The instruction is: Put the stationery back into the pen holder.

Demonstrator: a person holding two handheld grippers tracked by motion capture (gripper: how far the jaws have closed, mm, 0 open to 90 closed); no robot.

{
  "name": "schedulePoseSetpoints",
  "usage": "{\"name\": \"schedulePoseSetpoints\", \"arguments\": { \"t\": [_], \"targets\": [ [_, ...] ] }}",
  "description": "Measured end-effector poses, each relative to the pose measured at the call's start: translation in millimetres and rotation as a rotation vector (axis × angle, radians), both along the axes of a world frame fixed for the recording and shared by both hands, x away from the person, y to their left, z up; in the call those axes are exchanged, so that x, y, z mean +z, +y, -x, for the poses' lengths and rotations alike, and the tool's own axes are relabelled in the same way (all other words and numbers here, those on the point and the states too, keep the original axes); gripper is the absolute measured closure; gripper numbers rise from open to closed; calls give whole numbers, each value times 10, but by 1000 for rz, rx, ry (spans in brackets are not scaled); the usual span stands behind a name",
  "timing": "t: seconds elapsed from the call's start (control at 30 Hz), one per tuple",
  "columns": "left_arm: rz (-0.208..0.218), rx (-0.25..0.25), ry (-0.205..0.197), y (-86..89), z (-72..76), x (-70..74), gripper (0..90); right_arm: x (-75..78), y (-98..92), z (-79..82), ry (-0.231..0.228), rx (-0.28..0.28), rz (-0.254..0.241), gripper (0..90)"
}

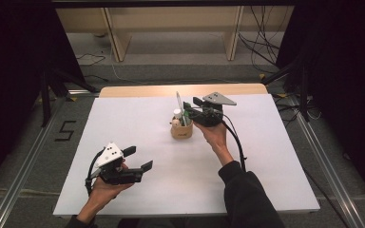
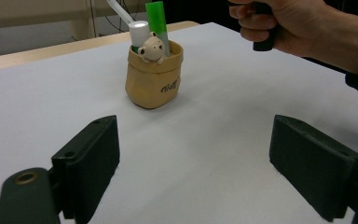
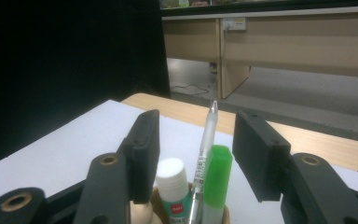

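A tan pen holder (image 1: 181,129) with a small bear figure (image 2: 151,46) on its rim stands near the middle of the white table. It holds a green marker (image 2: 157,23), a white-capped glue stick (image 2: 139,32) and a clear pen (image 2: 119,10). My right gripper (image 1: 190,103) hovers just above the holder, open. Its jaws stand on either side of the pen (image 3: 208,135) and the marker (image 3: 216,177) without touching them. My left gripper (image 1: 139,158) rests open at the front left, nothing between its jaws, pointed towards the holder (image 2: 154,79).
A white sheet (image 1: 123,123) covers the table, with a wooden strip (image 1: 138,90) along the far edge. Black curtains hang on both sides. Wooden furniture legs (image 1: 116,42) and cables (image 1: 261,42) lie on the floor beyond.
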State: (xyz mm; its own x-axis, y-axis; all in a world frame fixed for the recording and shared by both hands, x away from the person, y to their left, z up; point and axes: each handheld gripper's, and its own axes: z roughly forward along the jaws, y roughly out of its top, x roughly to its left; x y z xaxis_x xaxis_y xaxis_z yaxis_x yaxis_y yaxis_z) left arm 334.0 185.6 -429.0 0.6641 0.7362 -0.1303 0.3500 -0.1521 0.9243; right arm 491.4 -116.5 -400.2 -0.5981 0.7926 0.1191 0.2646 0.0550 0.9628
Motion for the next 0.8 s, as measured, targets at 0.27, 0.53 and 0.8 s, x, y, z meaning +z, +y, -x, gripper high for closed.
{"name": "schedulePoseSetpoints", "arguments": {
  "t": [0.27, 0.53, 0.8],
  "targets": [
    [19, 9, 14, 17, -18, 3, 155, 61, -94, 23, 39, 12, 10, 412],
    [69, 40, 64, 76, -133, -1, 155, 157, -271, 150, 58, 45, 38, 355],
    [100, 70, 125, 72, -336, 37, 155, 167, -459, 412, 70, 85, 50, 335]
  ]
}}
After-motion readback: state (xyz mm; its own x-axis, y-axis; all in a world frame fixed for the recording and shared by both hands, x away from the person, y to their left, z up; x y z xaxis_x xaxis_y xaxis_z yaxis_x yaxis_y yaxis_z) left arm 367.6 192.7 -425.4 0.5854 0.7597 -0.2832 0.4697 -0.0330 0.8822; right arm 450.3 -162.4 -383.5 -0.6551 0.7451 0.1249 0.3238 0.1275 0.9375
